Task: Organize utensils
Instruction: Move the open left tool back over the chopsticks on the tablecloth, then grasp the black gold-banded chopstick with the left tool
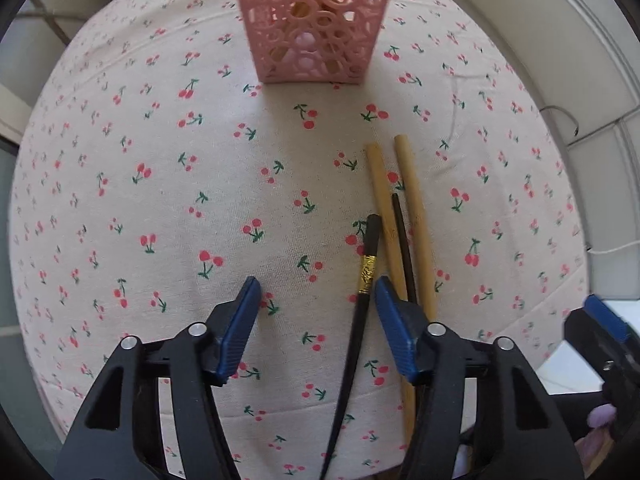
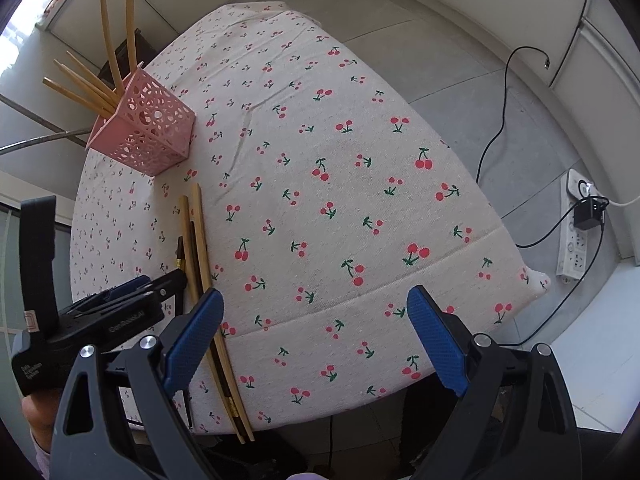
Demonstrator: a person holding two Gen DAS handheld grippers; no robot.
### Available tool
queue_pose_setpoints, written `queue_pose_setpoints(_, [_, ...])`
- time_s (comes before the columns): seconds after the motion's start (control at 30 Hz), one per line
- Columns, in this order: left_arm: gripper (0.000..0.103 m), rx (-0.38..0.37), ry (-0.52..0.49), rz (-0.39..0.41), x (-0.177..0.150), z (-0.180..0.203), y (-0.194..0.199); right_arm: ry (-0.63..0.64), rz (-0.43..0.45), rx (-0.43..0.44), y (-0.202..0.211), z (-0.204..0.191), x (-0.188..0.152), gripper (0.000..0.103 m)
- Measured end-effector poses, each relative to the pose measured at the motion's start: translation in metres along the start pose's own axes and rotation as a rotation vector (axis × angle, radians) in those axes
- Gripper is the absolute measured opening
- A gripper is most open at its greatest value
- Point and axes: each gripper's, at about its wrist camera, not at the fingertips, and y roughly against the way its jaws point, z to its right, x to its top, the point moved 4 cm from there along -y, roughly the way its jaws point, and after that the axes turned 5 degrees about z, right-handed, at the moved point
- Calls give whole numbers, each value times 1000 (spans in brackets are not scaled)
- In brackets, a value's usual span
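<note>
Black-framed left claw (image 1: 316,312) low, spread around black chopstick (image 1: 362,284).

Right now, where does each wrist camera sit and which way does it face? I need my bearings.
Left wrist: low over the cherry tablecloth, facing the pink holder; the open left gripper straddles a black chopstick.
Right wrist: higher, off the table's near edge, looking across it to the floor; the open right gripper shows, empty.
Shared: the holder, bamboo chopsticks, each other's gripper.

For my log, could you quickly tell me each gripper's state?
Left gripper: open, holding nothing, black chopstick between its jaws.
Right gripper: open, empty.
</note>
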Motion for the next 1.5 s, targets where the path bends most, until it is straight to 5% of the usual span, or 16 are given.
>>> queue_pose_setpoints(0.13, [39,3,-53,22,0,13,-2,-8,-6,5,-1,1,0,90])
queue_pose_setpoints(0.27, [7,7,-105,60,0,26,-3,-8,-15,4,-4,0,-1,90])
queue_pose_setpoints(0.77, [6,-39,57,139,9,-29,35,42,0,-12,-44,-55,33,86])
queue_pose_setpoints(1.0, [6,-56,97,163,8,-48,50,71,-8,37,-61,-86,42,46])
queue_pose_setpoints(1.4, [7,-69,135,174,12,-59,54,239,41,-56,-88,-121,38,34])
queue_pose_setpoints(1.5, [7,-68,140,183,13,-57,54,271,58,-55,-89,-126,35,8])
